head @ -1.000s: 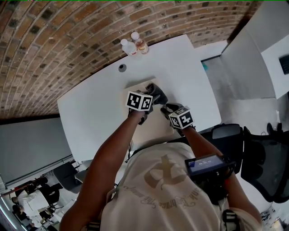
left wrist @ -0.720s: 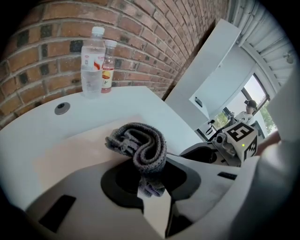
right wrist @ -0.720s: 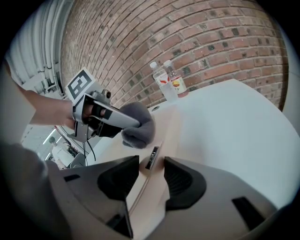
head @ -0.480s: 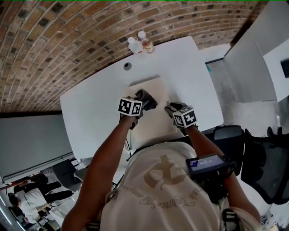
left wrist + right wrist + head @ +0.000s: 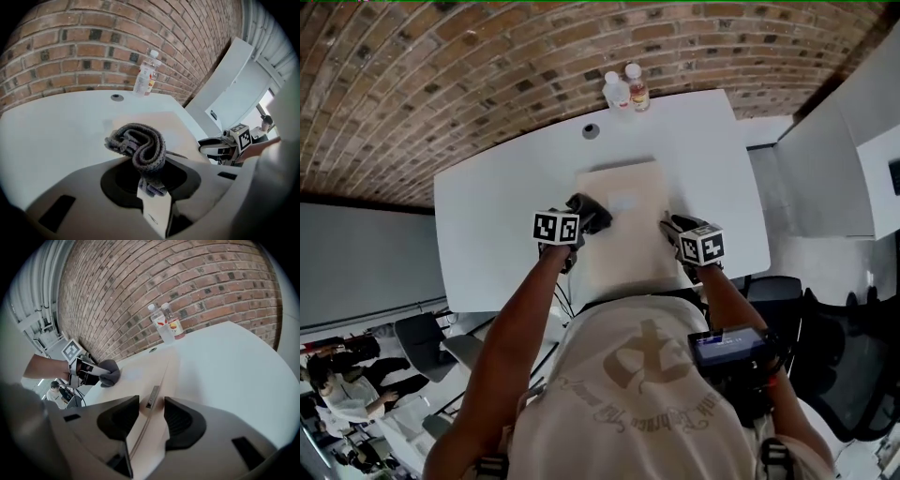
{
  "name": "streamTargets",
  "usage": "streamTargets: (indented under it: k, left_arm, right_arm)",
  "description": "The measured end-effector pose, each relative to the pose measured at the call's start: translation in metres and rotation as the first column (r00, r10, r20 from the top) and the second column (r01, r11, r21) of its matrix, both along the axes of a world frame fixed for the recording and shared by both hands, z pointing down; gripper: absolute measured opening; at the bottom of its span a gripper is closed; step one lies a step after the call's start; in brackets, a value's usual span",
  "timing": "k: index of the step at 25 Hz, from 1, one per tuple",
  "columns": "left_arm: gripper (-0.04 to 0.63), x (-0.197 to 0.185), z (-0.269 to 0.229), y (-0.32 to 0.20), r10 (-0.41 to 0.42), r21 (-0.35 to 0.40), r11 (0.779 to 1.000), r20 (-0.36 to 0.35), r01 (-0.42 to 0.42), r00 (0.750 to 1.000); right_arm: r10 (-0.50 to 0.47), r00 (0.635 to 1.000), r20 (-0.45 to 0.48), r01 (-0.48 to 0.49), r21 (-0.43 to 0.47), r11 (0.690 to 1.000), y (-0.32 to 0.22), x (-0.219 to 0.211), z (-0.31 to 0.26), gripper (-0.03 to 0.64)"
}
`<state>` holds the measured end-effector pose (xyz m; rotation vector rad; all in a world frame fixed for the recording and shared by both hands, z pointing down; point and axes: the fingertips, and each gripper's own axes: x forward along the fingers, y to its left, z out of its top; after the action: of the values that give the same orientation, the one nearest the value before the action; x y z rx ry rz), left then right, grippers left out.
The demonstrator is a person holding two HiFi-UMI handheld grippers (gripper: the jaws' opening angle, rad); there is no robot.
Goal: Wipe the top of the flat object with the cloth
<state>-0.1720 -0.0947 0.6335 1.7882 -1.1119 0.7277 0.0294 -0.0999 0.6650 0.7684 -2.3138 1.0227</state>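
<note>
A flat beige board [image 5: 630,230] lies on the white table [image 5: 487,220]. My left gripper [image 5: 581,214] is shut on a bunched grey knitted cloth [image 5: 592,212], which rests at the board's left edge. In the left gripper view the cloth [image 5: 139,145] sticks out above the jaws, with the board [image 5: 180,133] beyond it. My right gripper [image 5: 671,226] sits at the board's right edge. In the right gripper view its jaws [image 5: 151,412] are closed on that edge of the board [image 5: 140,376], and the left gripper [image 5: 91,373] with the cloth [image 5: 110,373] shows at the far side.
Two plastic bottles [image 5: 625,90] stand at the table's far edge against the brick wall, with a round cable hole [image 5: 591,131] near them. A dark office chair [image 5: 839,370] stands to my right, and a white partition [image 5: 825,159] borders the table's right side.
The left gripper has dragged the cloth leftwards across the board, from near its middle to its left edge. The right gripper has stayed on the board's right edge.
</note>
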Motion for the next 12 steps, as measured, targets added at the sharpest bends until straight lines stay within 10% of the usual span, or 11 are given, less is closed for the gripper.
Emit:
streamTargets:
  k: [12]
  left_arm:
    - [0.104, -0.042, -0.013, 0.032, -0.228, 0.023, 0.973, -0.085, 0.231, 0.97]
  right_arm:
    - [0.033, 0.999, -0.019, -0.033, -0.014, 0.999, 0.0, -0.002, -0.004, 0.176]
